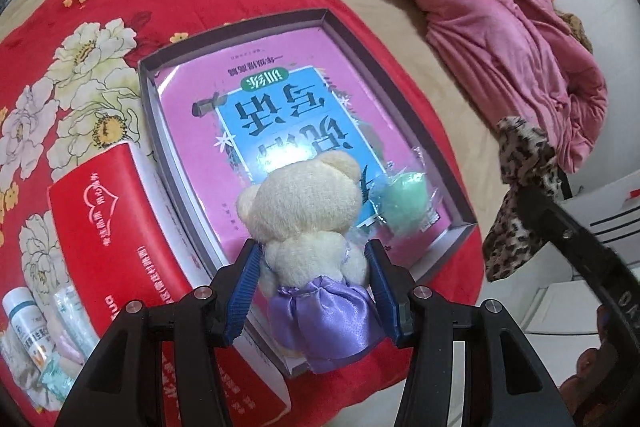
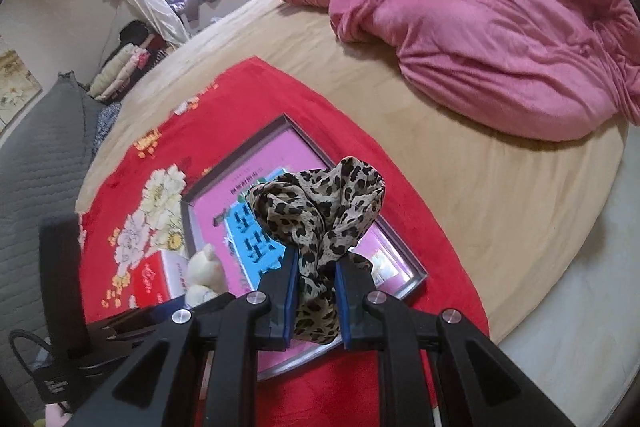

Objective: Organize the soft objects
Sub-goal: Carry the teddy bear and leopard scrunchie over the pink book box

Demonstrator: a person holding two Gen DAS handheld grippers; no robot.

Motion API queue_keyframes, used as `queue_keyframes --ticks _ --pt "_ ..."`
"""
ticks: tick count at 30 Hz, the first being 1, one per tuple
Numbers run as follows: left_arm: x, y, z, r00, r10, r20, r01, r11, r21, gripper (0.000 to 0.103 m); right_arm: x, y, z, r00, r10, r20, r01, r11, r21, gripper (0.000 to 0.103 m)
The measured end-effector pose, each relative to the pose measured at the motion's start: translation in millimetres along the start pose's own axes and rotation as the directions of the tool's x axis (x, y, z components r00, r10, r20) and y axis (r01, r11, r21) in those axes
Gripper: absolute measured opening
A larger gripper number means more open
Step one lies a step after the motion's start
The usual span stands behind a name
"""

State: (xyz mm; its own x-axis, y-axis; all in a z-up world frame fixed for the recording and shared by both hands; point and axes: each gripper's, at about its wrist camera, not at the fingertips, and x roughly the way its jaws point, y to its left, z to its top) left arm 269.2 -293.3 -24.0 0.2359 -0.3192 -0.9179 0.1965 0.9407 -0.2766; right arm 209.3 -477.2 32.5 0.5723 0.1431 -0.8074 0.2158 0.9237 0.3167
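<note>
My left gripper is shut on a cream teddy bear in a purple satin skirt, held over the near end of a grey shallow box. A pink and blue book lies in the box, and a mint-green soft ball in clear wrap rests on it by the bear. My right gripper is shut on a bunched leopard-print cloth, held above the same box. The cloth also shows at the right of the left wrist view. The bear shows small in the right wrist view.
The box sits on a red floral blanket on a tan bed. A red and white carton lies left of the box, with bottles and packets beyond it. A crumpled pink quilt covers the far bed. White furniture stands at the right.
</note>
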Motion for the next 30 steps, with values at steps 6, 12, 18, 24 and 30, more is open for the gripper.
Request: queue_keyframes --ticks 6,12,18,24,30 --pt "12 2 0 1.000 0.003 -0.019 -0.003 1.000 -0.002 0.055 30 -8 -8 0.998 -0.008 -0.056 0.010 1.000 0.024 0.017" --pt "18 4 -2 0.999 -0.003 -0.036 0.003 1.000 0.005 0.055 50 -16 -18 0.997 -0.014 -0.074 0.019 0.998 0.061 0.017" --pt "19 9 0 0.999 0.000 -0.036 0.000 1.000 -0.001 0.055 71 -16 -25 0.993 -0.041 -0.107 0.048 0.997 0.059 0.017" --pt "20 10 2 0.999 0.014 -0.038 -0.014 1.000 0.006 0.055 82 -10 -25 0.990 -0.072 -0.121 0.074 0.997 0.016 0.017" --pt "23 9 8 0.999 0.025 -0.035 -0.025 1.000 0.000 0.055 79 -13 -22 0.989 -0.059 -0.134 0.059 0.998 -0.007 0.020"
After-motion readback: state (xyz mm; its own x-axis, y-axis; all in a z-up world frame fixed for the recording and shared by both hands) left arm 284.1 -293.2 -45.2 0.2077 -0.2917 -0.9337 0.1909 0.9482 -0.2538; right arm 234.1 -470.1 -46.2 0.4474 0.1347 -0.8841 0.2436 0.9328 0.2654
